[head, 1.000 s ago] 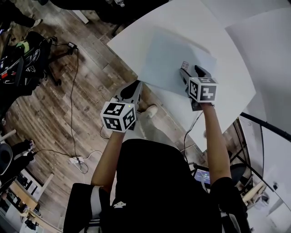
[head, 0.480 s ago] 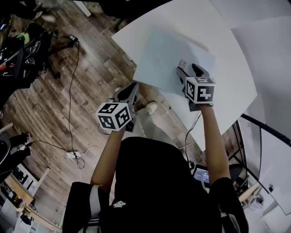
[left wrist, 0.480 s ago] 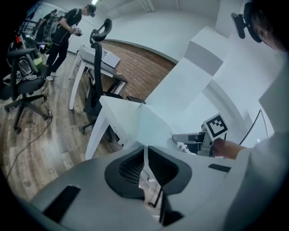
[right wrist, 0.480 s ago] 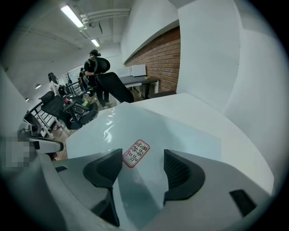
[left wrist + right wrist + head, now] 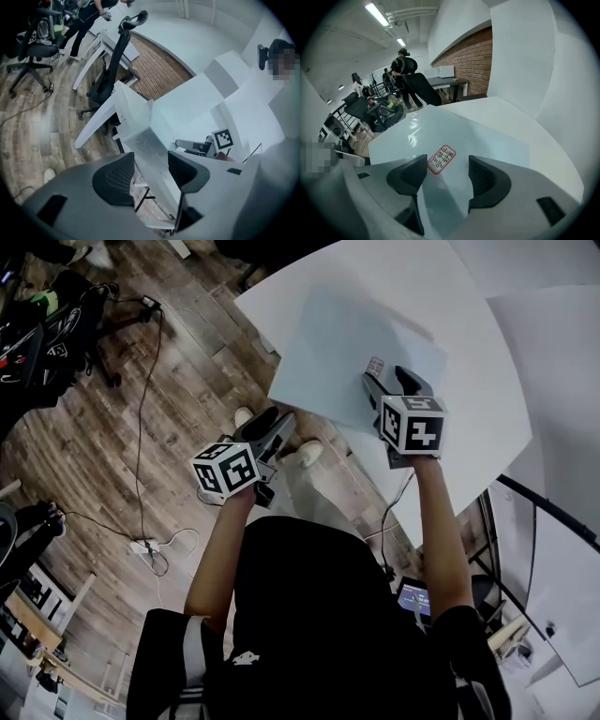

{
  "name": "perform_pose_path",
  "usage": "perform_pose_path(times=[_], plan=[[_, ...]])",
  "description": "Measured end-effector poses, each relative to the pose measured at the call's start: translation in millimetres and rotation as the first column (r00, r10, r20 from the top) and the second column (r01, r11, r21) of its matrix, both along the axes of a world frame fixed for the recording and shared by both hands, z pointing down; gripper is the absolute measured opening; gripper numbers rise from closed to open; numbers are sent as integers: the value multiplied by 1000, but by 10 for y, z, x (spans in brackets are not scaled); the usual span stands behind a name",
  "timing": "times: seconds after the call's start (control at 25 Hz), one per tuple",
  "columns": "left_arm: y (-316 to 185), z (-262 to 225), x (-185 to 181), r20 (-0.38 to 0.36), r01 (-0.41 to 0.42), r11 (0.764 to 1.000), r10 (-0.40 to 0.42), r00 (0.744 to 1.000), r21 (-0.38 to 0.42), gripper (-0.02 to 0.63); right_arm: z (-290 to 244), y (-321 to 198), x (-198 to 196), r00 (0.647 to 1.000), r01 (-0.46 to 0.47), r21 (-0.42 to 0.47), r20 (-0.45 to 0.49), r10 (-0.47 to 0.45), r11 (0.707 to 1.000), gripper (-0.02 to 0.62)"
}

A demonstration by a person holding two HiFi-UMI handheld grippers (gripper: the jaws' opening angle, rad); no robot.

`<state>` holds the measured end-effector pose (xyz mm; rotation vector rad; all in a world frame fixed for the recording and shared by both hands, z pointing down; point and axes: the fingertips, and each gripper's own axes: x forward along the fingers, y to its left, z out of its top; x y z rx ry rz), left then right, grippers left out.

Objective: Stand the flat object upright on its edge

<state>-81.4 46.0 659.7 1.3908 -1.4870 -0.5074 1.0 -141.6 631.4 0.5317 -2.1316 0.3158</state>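
Your pale blue glossy flat sheet (image 5: pixel 347 343) lies flat on the white desk (image 5: pixel 478 362). The right claw (image 5: pixel 389 379) gapes empty over its near edge. The left claw (image 5: pixel 279 420), jaws just opening and empty, waits off its corner. It looks thin and slippery, so pinch the edges.

i could not read the tiny print on the red-edged label (image 5: pixel 441 159) on the flat sheet (image 5: pixel 347 343). my right gripper (image 5: pixel 446 169) hid part of the sheet's near edge. the white table (image 5: pixel 478 381) ran off the head view's top.
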Motion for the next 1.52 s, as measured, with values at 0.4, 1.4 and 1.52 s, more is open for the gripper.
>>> perform_pose_path(times=[0.4,1.4,1.52], plan=[[-62,34,24,-350,165,972,-98,932,167,344,20,136,-54,1000,15,8,21,-15,1000,282],[-192,72,-41,-396,209,951,-105,912,230,304,-3,296,-47,999,-4,23,45,3,1000,282],[-179,17,-41,-377,214,948,-114,919,234,304,-34,322,-40,999,-13,11,48,13,1000,270]])
